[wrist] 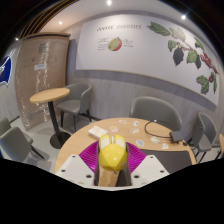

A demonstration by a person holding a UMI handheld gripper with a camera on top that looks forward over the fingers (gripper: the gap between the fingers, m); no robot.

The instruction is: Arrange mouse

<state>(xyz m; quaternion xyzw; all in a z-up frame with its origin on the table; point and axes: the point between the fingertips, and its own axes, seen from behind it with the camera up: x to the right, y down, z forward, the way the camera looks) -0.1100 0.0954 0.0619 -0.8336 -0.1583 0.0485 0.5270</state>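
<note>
In a café with a round wooden table (120,135) at our twelve o'clock, our gripper (112,160) pinches a yellow mouse (112,155) between both pads by its flanks, which we judge light, rigid and smooth-shelled, so slippery.

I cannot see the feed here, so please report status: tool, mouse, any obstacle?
Tool shut on yellow mouse, held above the round table. Papers and a cable lie ahead.
</note>
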